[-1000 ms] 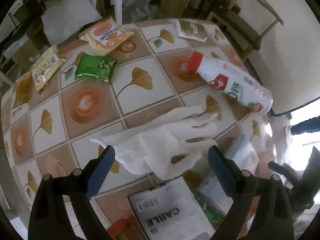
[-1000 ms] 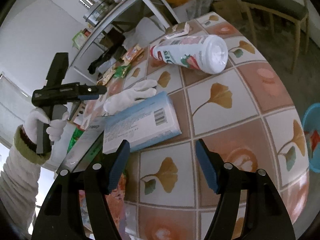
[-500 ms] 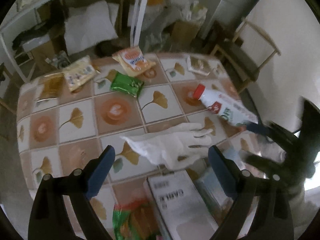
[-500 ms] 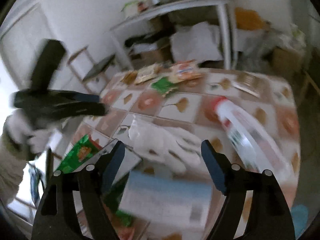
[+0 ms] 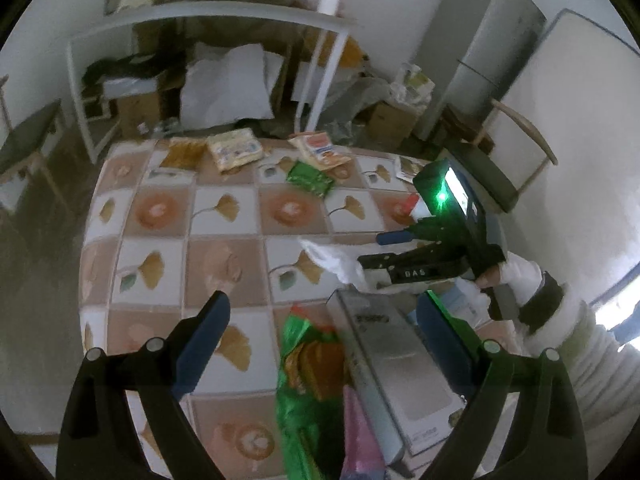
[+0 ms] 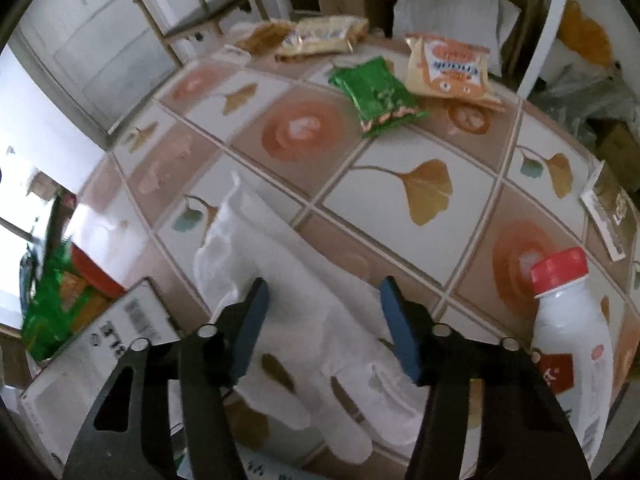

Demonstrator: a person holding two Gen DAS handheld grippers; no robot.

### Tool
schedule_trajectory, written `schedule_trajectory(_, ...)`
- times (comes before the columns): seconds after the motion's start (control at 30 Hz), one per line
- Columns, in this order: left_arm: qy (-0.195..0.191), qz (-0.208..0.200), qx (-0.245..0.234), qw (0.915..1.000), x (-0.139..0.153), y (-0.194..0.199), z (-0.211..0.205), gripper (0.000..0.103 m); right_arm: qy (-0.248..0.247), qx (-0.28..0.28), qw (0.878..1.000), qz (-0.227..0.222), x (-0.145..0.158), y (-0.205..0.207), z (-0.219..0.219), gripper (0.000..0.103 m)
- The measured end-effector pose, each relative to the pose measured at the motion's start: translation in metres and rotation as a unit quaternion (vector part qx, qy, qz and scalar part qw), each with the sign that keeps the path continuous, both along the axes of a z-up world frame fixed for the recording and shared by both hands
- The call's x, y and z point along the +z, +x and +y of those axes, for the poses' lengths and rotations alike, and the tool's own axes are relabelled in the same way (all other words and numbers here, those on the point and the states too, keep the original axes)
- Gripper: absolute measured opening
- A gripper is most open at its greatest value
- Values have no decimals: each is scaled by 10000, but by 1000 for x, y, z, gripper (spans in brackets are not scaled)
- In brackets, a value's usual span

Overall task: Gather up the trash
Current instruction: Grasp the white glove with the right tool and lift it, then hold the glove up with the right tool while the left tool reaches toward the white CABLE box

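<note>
Glossy leaf-patterned tabletop (image 6: 400,216) — right tongs (image 6: 324,320) half-spread, closing astride limp white glove (image 6: 288,288), left tongs (image 5: 320,320) wide, empty.

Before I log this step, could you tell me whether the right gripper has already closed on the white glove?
No. The right gripper straddles the white glove on the table, its blue fingers still clear of the fabric on both sides.

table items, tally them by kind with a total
snack packets: 5 — green, orange-white, pale yellow, brown, large green bag
gloves: 1
bottles: 1
boxes: 2 — grey, pale blue
flat white pack: 1
total: 10
</note>
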State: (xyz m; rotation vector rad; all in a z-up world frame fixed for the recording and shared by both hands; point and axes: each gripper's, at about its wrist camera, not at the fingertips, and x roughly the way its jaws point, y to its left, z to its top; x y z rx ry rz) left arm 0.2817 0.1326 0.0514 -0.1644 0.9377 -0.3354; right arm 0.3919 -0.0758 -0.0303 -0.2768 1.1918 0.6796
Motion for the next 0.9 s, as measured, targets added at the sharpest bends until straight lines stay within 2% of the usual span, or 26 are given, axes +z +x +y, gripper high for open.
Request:
schedule_trajectory(0.2,-481,-117,191,9986,-3,-25,21,92,-450,-26,9981,-430,-2,-6,5,34)
schedule_trajectory(0.27,-614,-241,164,9977,0,-34,24,92,-469,-165,9976,-482,-2,-4,5,17)
schedule_trajectory(0.33,-740,-364,135,9965,3,-44,26,92,-490,-324,9970,-510,-2,-1,5,8)
schedule_trajectory(0.43,-1058,-461,110,9933,5,-58,29,92,-434,-625,9956,-539,-1,3,-2,6)
schedule_trajectory(0.53,-1535,-466,25,9870,5,-70,30,92,-142,-903,9935,-674,14,5,-12,6)
schedule_trajectory(0.7,-1715,-483,-127,9839,4,-80,20,92,376,-1294,9856,-1021,56,-4,-31,6)
schedule_trajectory(0.9,-1934,-326,-254,9802,0,-84,6,92,881,-1627,9702,-1566,110,-35,-54,6)
